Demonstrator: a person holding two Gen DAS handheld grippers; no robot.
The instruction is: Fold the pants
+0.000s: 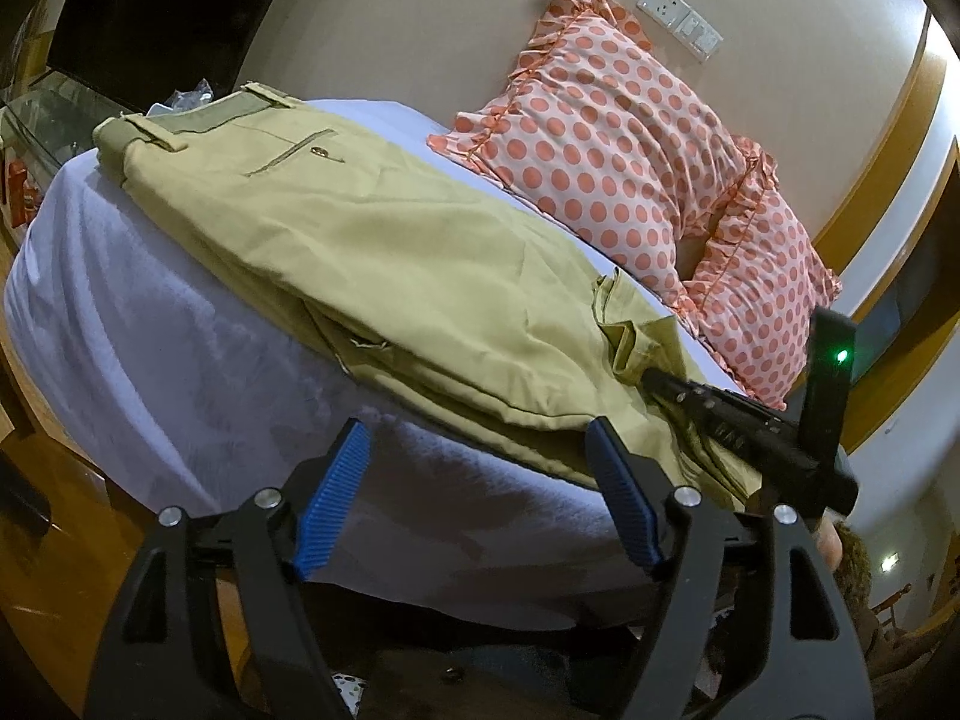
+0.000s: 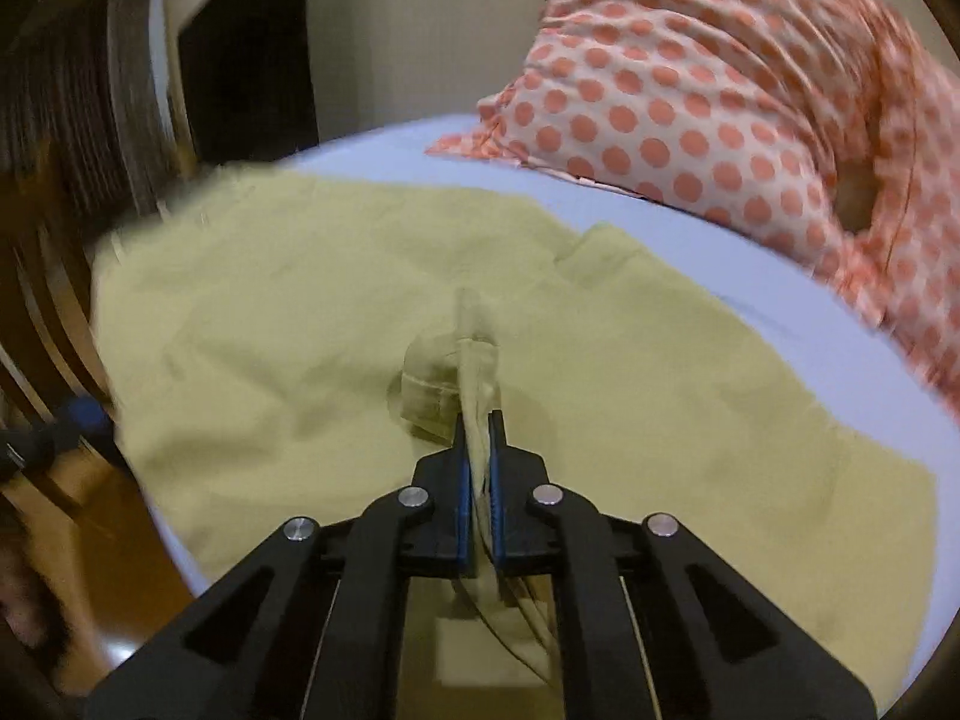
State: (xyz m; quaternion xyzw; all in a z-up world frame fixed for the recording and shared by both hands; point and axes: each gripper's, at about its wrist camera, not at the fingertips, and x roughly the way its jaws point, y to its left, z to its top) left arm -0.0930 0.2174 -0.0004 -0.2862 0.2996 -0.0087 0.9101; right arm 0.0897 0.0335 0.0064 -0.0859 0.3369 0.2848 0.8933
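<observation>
Khaki pants (image 1: 372, 252) lie on a bed with a pale lilac sheet (image 1: 150, 324), waistband at the far left, legs running toward the right. My left gripper (image 1: 480, 492) is open and empty, just off the near edge of the pants. My right gripper (image 2: 478, 450) is shut on a bunched end of the pants (image 2: 474, 354) and holds it above the flat cloth (image 2: 270, 312). The right gripper also shows in the left wrist view (image 1: 651, 375), pinching the leg end at the right.
Two white pillows with orange dots (image 1: 624, 138) lean on the wall behind the pants; they also show in the right wrist view (image 2: 720, 90). A wooden floor (image 1: 48, 552) lies left of the bed. A glass-topped stand (image 1: 42, 114) sits at far left.
</observation>
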